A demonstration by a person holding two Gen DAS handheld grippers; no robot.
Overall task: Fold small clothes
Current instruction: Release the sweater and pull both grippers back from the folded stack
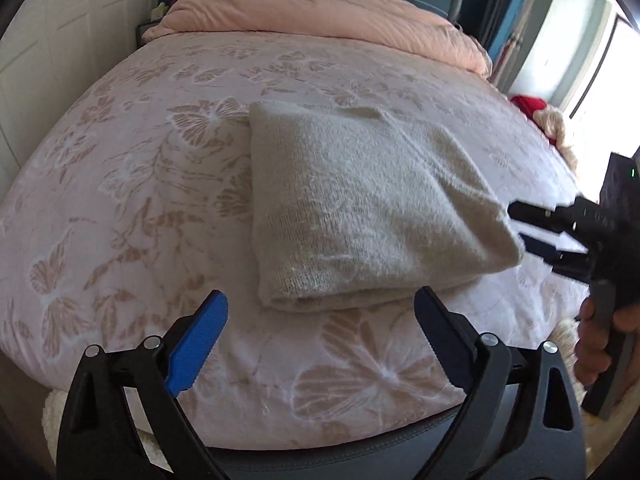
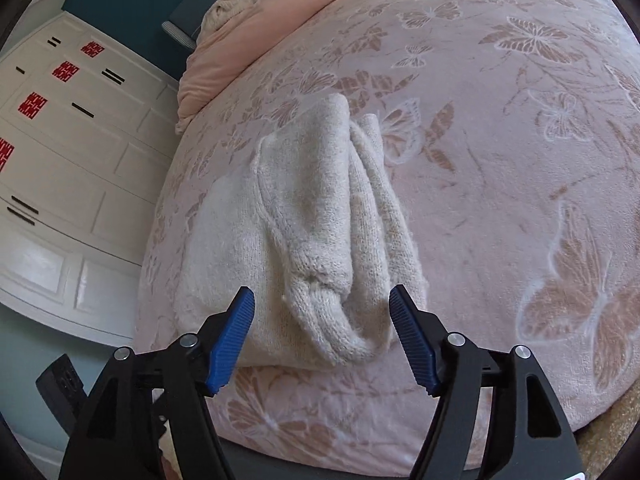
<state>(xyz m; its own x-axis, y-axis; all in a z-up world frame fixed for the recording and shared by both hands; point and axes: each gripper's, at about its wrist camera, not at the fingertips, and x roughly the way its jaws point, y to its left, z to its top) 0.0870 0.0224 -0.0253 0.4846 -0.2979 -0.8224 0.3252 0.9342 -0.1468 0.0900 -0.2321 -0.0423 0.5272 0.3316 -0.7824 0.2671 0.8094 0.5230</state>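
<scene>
A: Item one: cream knit sweater [image 1: 360, 208], count one, folded into a thick square, lying at the centre of the pink butterfly bedspread [image 1: 132, 208]. Condition of view?

B: Its underside layers are hidden in the left wrist view. From the right wrist view the same sweater [image 2: 304, 240] shows its open edge, stacked folds and a rolled cuff at 6 o'clock (how many layers I cannot count).

A: Grippers, count two?

B: Left gripper [image 1: 320, 344]: fingers spread wide, holding nothing, just short of the sweater's near edge. Right gripper [image 1: 532, 232] enters at 3 o'clock, blurred and cut off by the frame; its tips lie beside the sweater's corner. In its own view the right gripper [image 2: 322, 336] has jaws spread, the cuff between them, not pinched.

A: Remainder?

B: One peach duvet [image 1: 320, 16] at 12 o'clock; one white panelled wardrobe [image 2: 68, 168] at 9 o'clock, partly cropped.
</scene>
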